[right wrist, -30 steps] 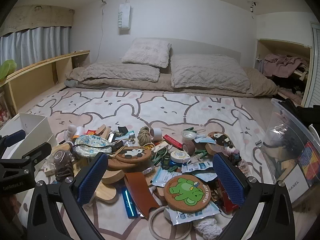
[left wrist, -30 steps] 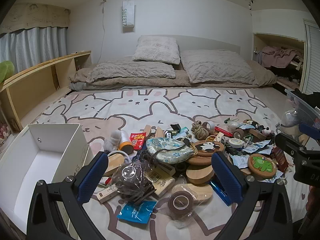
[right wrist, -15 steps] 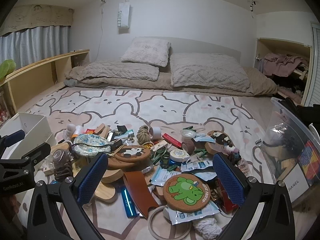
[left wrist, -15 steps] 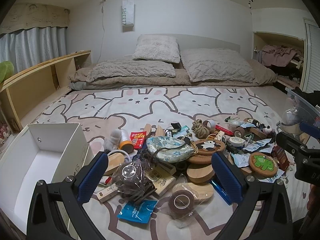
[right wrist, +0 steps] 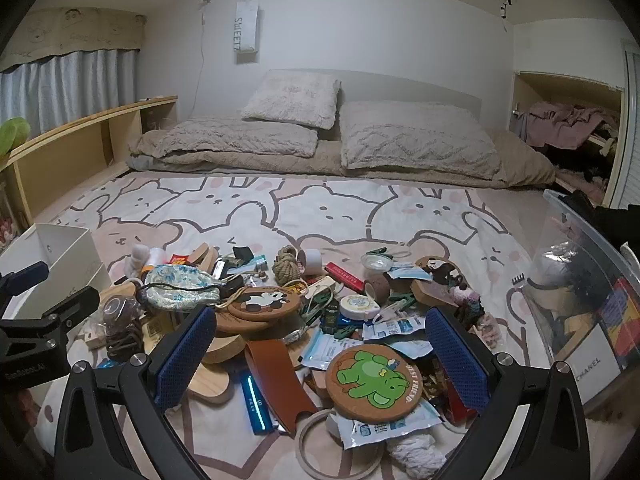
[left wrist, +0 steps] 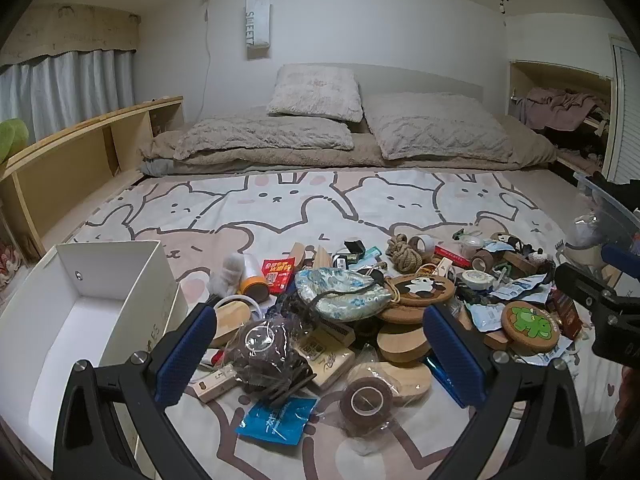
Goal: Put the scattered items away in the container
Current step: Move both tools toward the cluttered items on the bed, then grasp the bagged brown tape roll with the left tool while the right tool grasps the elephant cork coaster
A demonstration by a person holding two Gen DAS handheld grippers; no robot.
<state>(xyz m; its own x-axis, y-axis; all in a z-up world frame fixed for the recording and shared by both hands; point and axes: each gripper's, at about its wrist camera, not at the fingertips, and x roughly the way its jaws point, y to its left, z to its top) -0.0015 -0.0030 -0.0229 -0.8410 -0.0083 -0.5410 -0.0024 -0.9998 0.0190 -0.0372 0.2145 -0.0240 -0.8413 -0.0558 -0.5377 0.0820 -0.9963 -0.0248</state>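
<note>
Left wrist view: left gripper (left wrist: 320,344) wide open, empty, above pile on bed sheet (left wrist: 280,208). White box (left wrist: 120,276) at left, empty. Risk: crinkly plastic bag (left wrist: 268,344) slips between pads; tape roll (left wrist: 366,400) rolls off.

Right wrist view: right gripper (right wrist: 320,344) wide open, nothing held. Round frog coaster (right wrist: 374,380) flat, hard to pinch; may drag packets along. Clear bin (right wrist: 580,240) at right, part full.

White hanging paper bag (right wrist: 245,27): "SWEET"
Round cork coaster with green frog (right wrist: 373,380): "BEST FRIEND"
White box in clear plastic bin (right wrist: 591,356): "CHANEL"
Black left tool body (right wrist: 30,368): "GenRobot.AI"
</note>
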